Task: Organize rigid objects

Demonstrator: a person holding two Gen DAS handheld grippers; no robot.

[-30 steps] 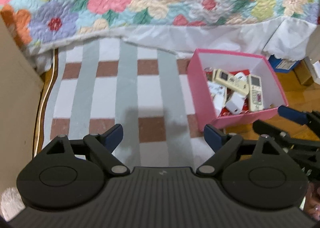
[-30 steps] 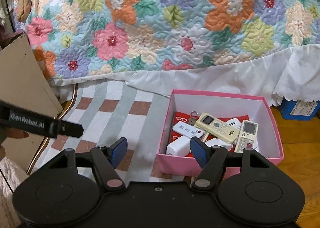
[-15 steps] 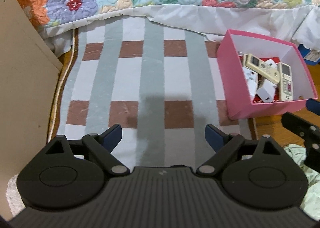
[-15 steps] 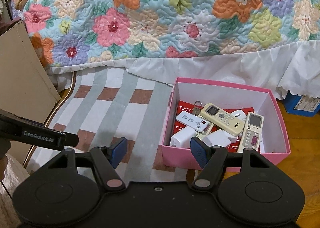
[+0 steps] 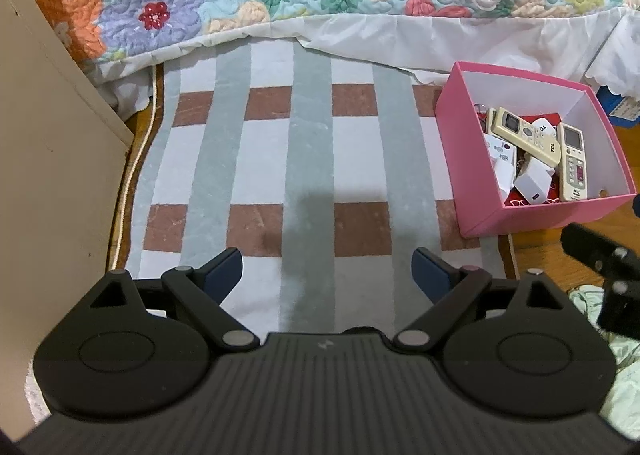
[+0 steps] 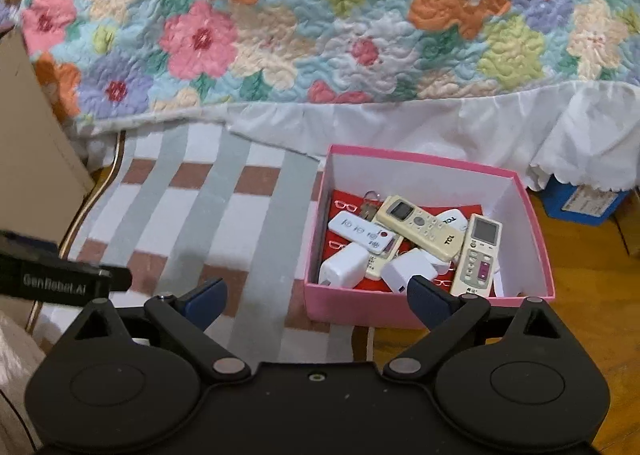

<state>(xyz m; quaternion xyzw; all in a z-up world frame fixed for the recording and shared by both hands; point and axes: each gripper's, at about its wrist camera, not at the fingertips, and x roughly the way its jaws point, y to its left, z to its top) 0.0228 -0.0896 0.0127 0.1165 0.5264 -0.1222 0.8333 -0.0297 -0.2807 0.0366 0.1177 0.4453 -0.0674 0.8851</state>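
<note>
The pink box (image 6: 424, 305) sits on the floor just ahead of the right gripper (image 6: 316, 295), its near wall partly behind the gripper's right fingertip (image 6: 426, 301) and its left part resting on the edge of a striped rug (image 6: 224, 223). Inside lie a cream TCL remote (image 6: 420, 227) slanting across the middle, a second cream remote with a screen (image 6: 480, 251) along the right wall, a small white remote (image 6: 362, 233) to the left, two white charger plugs (image 6: 346, 267) near the front wall, a key ring (image 6: 370, 203) at the back and red printed material with glasses outlines on the bottom. The right gripper's jaws have just been opening and now stand wide apart with nothing between them, only rug and the box front beyond. The left gripper (image 5: 328, 269) likewise has been spreading and is wide apart and empty, hovering over the middle of the rug; from it the box lies well ahead and to the right of its right fingertip (image 5: 428, 269). Beyond both grippers a floral quilt (image 6: 320, 27) with a white ruffle hangs from a bed. A beige cabinet side (image 5: 48, 175) stands left of the left fingers, and a blue box (image 6: 580, 201) peeks from under the ruffle far right.
</note>
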